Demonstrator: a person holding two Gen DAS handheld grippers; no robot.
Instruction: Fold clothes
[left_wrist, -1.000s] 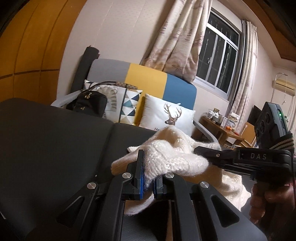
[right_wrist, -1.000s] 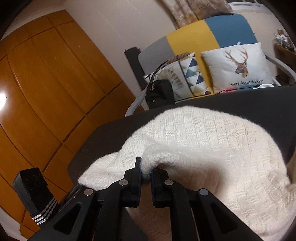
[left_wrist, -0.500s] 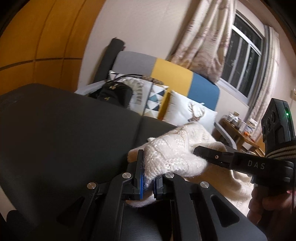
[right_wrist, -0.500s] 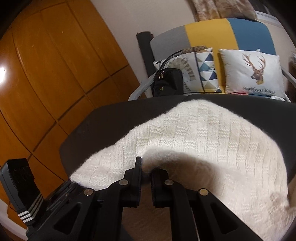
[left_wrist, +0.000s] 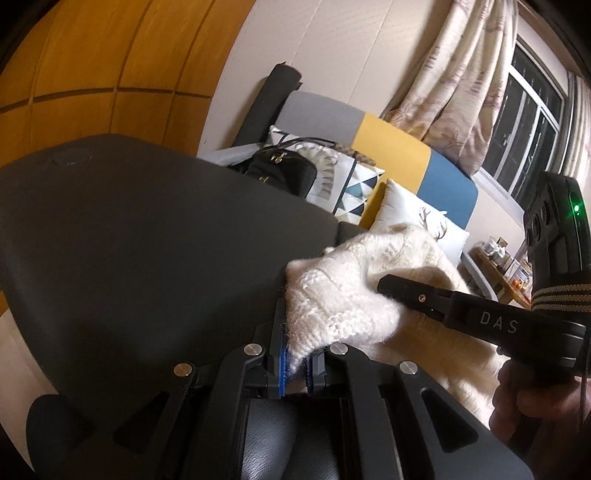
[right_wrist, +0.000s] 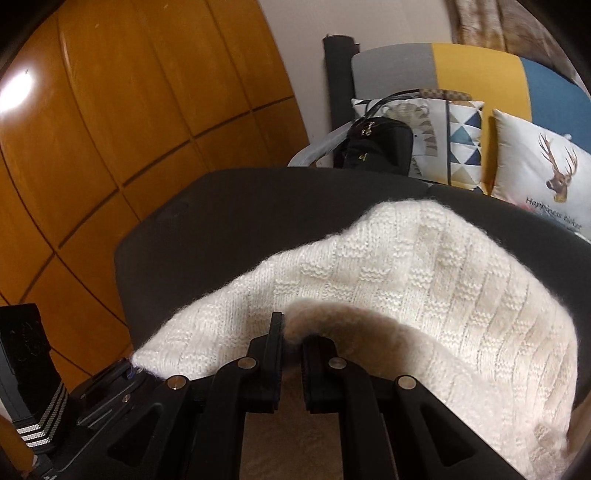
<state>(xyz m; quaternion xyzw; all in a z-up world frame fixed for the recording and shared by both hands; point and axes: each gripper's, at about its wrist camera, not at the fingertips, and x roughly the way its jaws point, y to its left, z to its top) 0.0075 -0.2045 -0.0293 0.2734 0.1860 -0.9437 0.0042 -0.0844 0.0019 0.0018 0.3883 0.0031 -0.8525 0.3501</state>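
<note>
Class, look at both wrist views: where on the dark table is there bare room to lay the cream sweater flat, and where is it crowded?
Bare room: the dark table left of the cream sweater, out to its rounded edge by the wooden panels. A narrower bare strip runs behind the sweater, before the black handbag. Crowded: the near side, where the left gripper and right gripper pinch the knit.

Both views are lit by warm, dim indoor light; the window (left_wrist: 524, 122) is seen dark. A bright glare patch is reflected on the wooden wardrobe panels (right_wrist: 18, 88), far up and left of the right tongs. Straight lines are bent by the fisheye lens, and black vignetting is seen at the corners. The white knitted sweater (right_wrist: 424, 280) beyond the tongs is rendered sharply, while the cushions (right_wrist: 546, 173) are slightly smeared.
</note>
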